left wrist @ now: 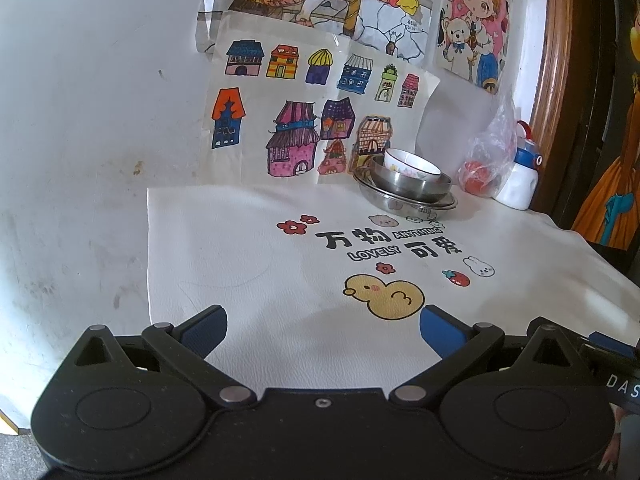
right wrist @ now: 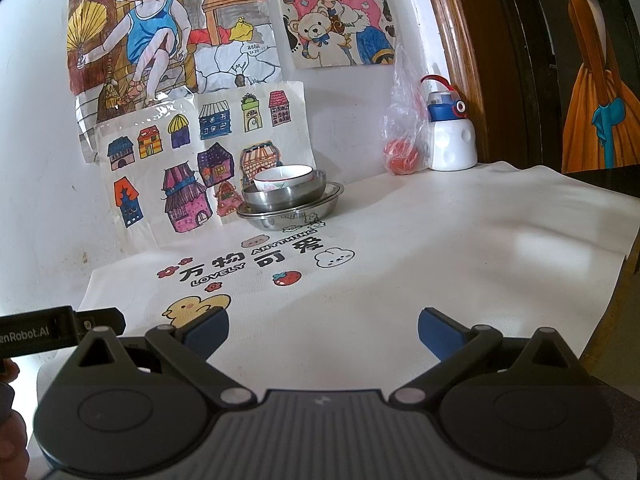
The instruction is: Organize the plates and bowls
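White cloth (left wrist: 248,248) with a yellow duck (left wrist: 386,296) covers the table by a wall of kids' drawings (left wrist: 288,120). At the back, a white bowl (left wrist: 412,166) sits in a metal bowl (left wrist: 408,186) on a metal plate (left wrist: 400,202). Both the left gripper (left wrist: 323,334) and the right gripper (right wrist: 323,334) are spread apart, holding nothing. Only the right view shows the whole water bottle (right wrist: 452,136).
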A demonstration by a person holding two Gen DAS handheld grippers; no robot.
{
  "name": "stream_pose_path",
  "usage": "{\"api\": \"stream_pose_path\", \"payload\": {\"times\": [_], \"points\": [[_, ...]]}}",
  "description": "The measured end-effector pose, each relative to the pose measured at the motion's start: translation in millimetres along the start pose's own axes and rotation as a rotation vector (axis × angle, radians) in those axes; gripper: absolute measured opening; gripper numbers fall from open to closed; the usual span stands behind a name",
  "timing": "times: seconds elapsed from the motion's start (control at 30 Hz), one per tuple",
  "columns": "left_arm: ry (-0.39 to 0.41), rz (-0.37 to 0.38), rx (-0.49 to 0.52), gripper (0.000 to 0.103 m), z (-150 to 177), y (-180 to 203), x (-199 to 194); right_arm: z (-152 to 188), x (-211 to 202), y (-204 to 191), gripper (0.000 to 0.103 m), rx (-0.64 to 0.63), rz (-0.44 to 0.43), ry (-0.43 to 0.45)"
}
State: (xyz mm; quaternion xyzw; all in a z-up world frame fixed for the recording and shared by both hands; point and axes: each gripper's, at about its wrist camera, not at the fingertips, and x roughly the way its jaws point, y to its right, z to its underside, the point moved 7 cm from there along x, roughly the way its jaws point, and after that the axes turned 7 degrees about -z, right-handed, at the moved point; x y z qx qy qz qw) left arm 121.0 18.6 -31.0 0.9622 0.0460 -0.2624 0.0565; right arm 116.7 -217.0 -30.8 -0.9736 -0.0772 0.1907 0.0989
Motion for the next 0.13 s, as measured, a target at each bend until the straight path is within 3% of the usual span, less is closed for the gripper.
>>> {"api": "stream_pose_path", "payload": {"times": [0.13], "points": [[-0.002,0.0,0.001,0.102,0.0,0.3,0.2,-0.1,0.0,0.2,0.103,0.0,0.0,0.0]]}}
